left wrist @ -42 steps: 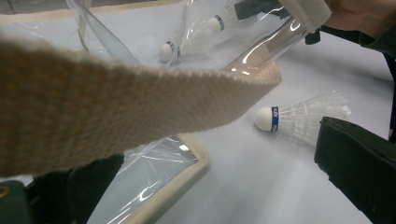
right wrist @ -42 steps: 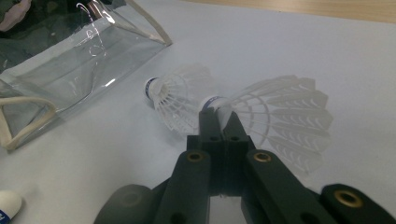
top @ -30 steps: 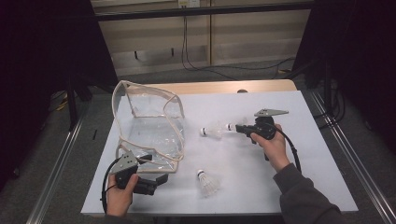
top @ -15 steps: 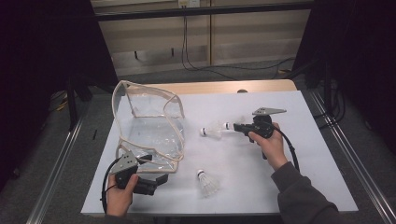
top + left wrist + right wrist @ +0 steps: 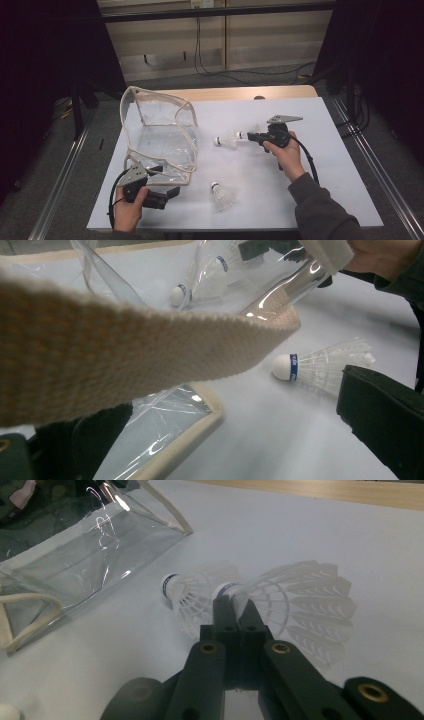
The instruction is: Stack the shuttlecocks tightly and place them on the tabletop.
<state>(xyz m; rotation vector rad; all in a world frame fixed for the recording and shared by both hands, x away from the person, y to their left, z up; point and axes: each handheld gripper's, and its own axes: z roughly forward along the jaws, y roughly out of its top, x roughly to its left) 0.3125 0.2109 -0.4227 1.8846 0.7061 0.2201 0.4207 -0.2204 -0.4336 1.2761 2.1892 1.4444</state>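
On the white tabletop, right gripper fingers clamp one shuttlecock beside another; the left gripper's fingers hold the clear bag's strap at eight o'clock, a third shuttlecock unpacked.

The right gripper rises from six o'clock, its two black jaws pressed together on the feather edge of a white shuttlecock whose skirt fans out toward three o'clock, the cork end with its blue band just above the jaw tips. A second shuttlecock lies just beside it toward nine o'clock, cork pointing to ten o'clock, skirt close against the jaw tips. Both are over the pale table surface. At ten o'clock lies a clear plastic bag with cream trim, and a loop of its cream strap sits at nine o'clock. A strip of wooden edge runs along one o'clock.
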